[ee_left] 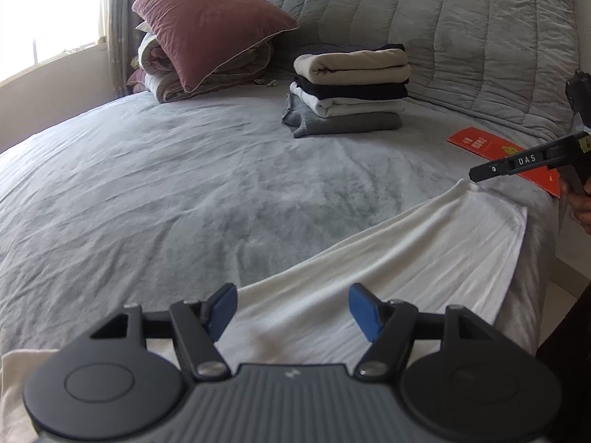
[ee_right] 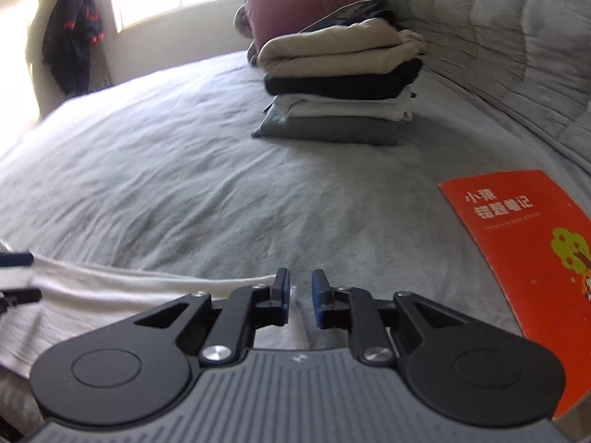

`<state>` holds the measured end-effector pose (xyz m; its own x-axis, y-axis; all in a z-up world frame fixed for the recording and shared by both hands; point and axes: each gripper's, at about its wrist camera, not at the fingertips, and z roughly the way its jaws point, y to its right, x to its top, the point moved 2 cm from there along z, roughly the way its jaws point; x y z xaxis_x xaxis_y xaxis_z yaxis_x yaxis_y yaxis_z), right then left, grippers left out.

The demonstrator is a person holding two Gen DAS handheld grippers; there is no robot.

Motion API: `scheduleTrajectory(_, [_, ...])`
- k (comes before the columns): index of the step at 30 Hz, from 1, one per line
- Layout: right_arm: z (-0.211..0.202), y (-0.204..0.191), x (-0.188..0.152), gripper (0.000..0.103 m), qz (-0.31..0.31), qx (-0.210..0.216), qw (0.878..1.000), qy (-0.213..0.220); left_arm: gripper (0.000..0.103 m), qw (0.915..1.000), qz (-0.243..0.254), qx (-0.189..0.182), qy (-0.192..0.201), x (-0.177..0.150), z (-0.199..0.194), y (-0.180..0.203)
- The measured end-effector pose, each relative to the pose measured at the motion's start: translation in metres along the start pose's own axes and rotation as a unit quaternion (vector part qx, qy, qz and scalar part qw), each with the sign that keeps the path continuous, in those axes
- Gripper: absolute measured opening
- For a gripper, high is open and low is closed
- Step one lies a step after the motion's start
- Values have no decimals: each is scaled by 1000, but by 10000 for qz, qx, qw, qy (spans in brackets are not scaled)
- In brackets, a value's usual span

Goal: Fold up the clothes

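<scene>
My left gripper (ee_left: 291, 312) is spread wide over the near end of the white garment (ee_left: 406, 254), pads not touching it. My right gripper (ee_right: 297, 297) has just a narrow gap, a corner of that cloth sitting between the pads, not pinched as far as I can see. Orange booklet (ee_right: 524, 258) to its right, folded clothes stack (ee_right: 336, 92) further ahead on the grey bed (ee_right: 166, 184)

Daylight pours through the window (ee_left: 48, 26) at the upper left of both my views and burns out to pure white there, while the grey bedspread (ee_left: 184, 184) is lit soft and even with faint shadows in its creases. My right-wrist view is smeared with blur, worst on the stack of folded clothes (ee_right: 340, 88). The fisheye bows the bed's edges and darkens the corners.
</scene>
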<state>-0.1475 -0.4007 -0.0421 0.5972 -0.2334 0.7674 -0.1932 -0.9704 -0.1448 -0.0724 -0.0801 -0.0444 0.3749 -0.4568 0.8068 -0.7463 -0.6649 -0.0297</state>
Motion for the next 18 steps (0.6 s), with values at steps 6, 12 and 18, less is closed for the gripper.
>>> scheduleTrajectory(6, [-7,15,0,28,584,519,9969,-2,65,9985,-118,-512,-142,27,26,2])
scheduleTrajectory(12, [12,9,-4,32,397,669,9969,-140,49,9962,-92,-807,-326,30,52,9])
scheduleTrajectory(18, [23,-8,-10,22,-386,654,9971,-87,18,9950,-50,-956,-268,25,56,13])
